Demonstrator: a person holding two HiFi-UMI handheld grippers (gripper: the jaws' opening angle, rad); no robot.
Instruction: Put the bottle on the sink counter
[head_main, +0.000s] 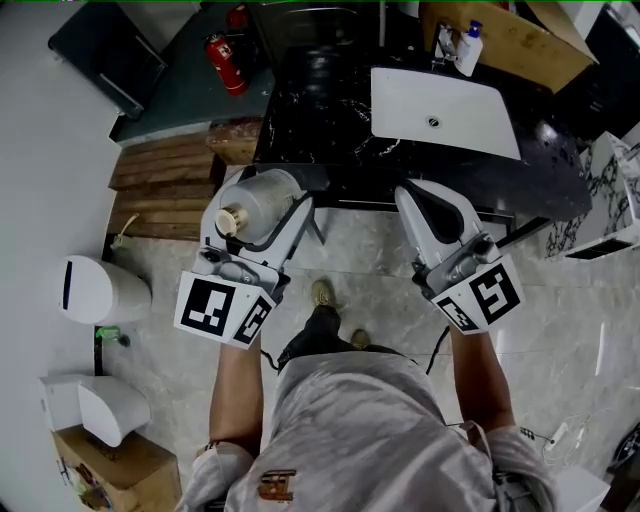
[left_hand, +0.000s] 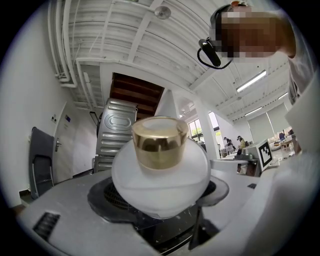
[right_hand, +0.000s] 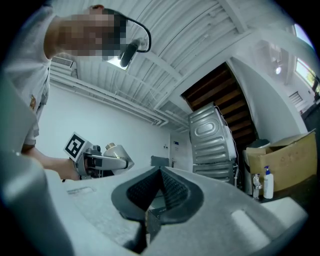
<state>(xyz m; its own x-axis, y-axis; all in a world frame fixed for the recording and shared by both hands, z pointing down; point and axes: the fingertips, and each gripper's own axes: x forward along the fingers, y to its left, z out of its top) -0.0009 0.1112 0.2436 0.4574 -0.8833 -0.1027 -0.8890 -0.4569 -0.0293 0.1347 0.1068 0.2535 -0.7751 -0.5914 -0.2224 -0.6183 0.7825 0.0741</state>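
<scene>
A frosted white bottle with a gold cap lies gripped in my left gripper, which is shut on it and held above the floor, just short of the black marble sink counter. In the left gripper view the bottle fills the jaws, its cap toward the camera. My right gripper is shut and empty, near the counter's front edge. In the right gripper view its jaws meet with nothing between them, and the bottle shows at the left.
A white basin is set in the counter, with a pump bottle behind it. A red fire extinguisher and wooden pallets lie to the left. A white bin and a cardboard box stand on the floor.
</scene>
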